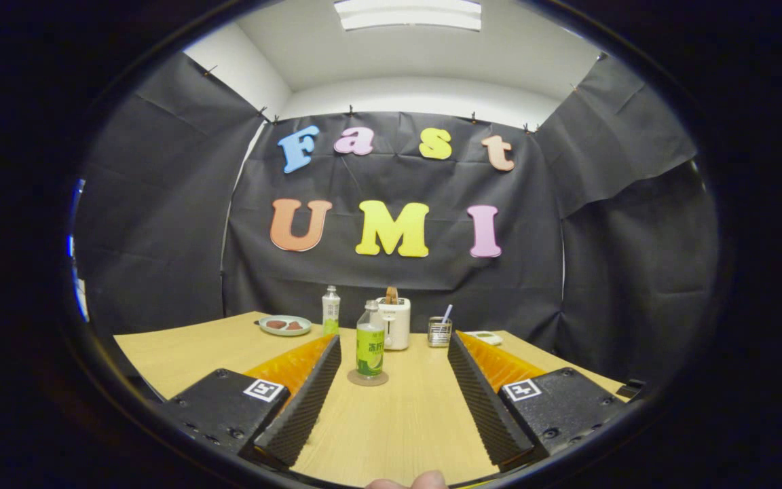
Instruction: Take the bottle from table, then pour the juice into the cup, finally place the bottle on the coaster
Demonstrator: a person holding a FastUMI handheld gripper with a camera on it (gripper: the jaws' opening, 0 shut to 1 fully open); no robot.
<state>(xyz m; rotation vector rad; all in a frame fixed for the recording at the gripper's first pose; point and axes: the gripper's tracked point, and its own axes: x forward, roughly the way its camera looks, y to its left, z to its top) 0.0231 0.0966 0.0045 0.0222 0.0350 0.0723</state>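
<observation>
Gripper view. The gripper [394,353] stands wide apart, both fingers [309,397] clear of every object and holding nothing. A fingertip of the person's hand [408,482] shows at the near edge, between the finger bases.

The bottle [370,348], clear with a green label and a pale cap, stands upright on a round coaster [367,378]. It sits just ahead of the fingers, in the gap between their tips and nearer the left one, touching neither. The cup [439,332], a clear glass with a straw in it, stands beyond the bottle, near the tip of the right finger. How much liquid it contains cannot be judged.

Surface: a light wooden table [391,421]. Beyond the bottle stands a white toaster [394,322] with a slice in its slot, just beside the cup. A second bottle [330,310] stands upright farther left, and a small plate [285,325] with dark pieces on it lies left of that. A flat pale item [485,337] lies right of the cup, partly hidden by the right finger.

Room: black cloth walls [160,217] enclose the table, with a white ceiling and a lit panel [408,13] above.
</observation>
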